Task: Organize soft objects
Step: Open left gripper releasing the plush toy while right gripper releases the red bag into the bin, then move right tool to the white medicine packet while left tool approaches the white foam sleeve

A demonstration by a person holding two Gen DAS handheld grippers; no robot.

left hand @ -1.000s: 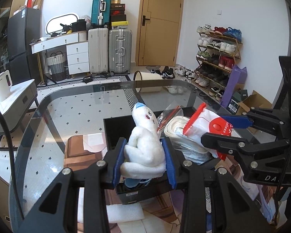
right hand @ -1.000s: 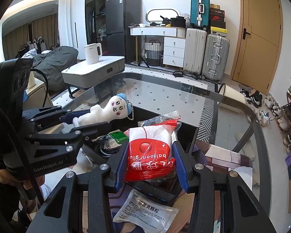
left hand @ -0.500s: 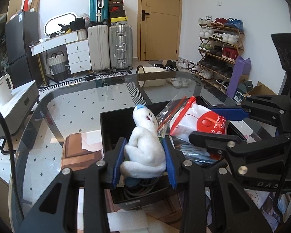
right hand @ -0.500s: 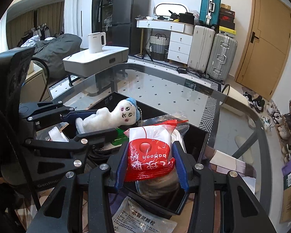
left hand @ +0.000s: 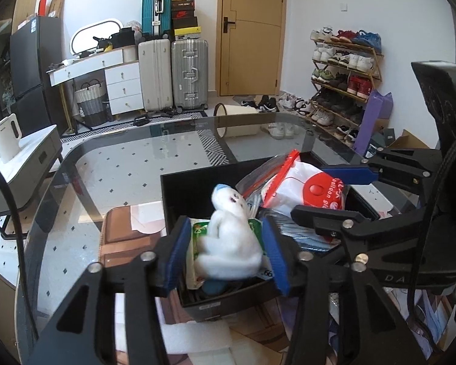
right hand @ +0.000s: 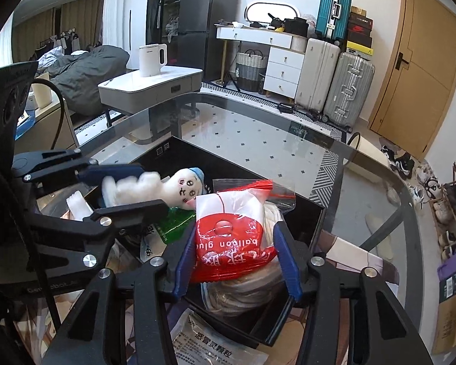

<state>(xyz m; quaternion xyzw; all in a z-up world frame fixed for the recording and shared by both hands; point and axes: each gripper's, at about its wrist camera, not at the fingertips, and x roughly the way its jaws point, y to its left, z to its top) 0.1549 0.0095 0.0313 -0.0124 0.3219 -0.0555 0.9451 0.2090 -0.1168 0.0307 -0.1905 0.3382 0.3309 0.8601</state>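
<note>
Glass table, suitcases behind. Your left gripper has just been opening, plush loose between; right gripper just been opening around bag, over box.

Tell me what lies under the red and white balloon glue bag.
Under the balloon glue bag, in the black box, lies a clear bag of coiled white cord. The glue bag covers most of it; anything deeper is hidden.

The black box on the glass surface is viewed closely from above by both wrist cameras, angled downward; the box is shared.
</note>
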